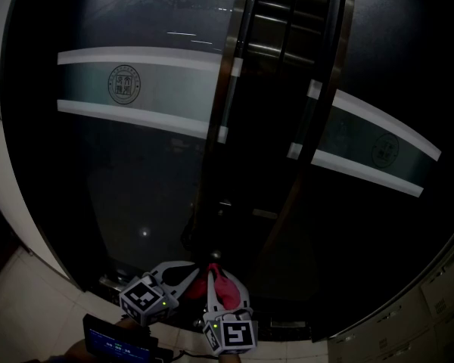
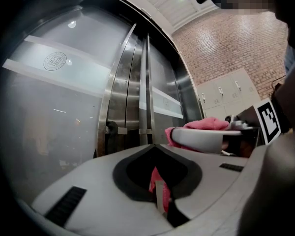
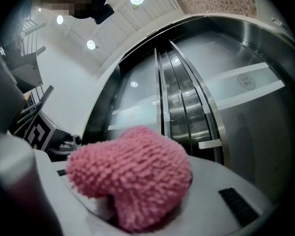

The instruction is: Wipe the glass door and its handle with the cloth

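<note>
Glass door [image 1: 136,165] dark, crossed by 1 frosted band; vertical steel handle [image 1: 228,97] at its right edge; low before it, right gripper [image 1: 225,292] clamped on pink cloth [image 3: 132,181], bunched beyond the jaws; left gripper [image 1: 188,277] just beside, pinching a cloth corner.

The cloth [image 3: 132,176] is rough, knobby pink fabric. The door [image 1: 136,172] is glossy dark glass with matt frosted bands [image 1: 174,85]; its handle [image 1: 228,97] is shiny brushed metal.
</note>
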Motion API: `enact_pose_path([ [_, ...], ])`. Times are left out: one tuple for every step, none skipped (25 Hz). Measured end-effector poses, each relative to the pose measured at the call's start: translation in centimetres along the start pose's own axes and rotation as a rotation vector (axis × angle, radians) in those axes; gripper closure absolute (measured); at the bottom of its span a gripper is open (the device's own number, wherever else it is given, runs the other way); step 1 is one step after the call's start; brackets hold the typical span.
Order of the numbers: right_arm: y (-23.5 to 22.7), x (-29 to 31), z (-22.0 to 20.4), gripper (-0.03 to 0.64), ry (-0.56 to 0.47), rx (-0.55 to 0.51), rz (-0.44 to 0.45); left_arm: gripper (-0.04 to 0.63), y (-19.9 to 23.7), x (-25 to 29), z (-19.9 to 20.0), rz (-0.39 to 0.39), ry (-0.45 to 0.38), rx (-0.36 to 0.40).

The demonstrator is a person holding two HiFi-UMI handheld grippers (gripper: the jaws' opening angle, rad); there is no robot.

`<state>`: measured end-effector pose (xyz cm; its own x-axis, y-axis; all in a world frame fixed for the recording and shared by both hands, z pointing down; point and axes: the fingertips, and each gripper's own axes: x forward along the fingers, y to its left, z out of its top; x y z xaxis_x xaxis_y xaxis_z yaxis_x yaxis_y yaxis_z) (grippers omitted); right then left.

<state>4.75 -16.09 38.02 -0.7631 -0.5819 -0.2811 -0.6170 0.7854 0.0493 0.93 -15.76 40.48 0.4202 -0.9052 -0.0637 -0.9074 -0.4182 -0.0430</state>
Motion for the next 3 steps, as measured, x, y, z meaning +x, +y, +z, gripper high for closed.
enact_pose_path([
  [0.13,0.07,0.1,0.572,0.003,0.001,0.003,0.588,0.04,0.03,0.08,0.0,-0.002,0.0],
  [0.22,0.14,0.2,0.572,0.004,0.002,0.006,0.588,0.08,0.06,0.15,0.0,-0.003,0.0],
  [0.28,0.2,0.29,0.572,0.004,0.002,0.007,0.588,0.13,0.09,0.22,0.0,-0.005,0.0],
])
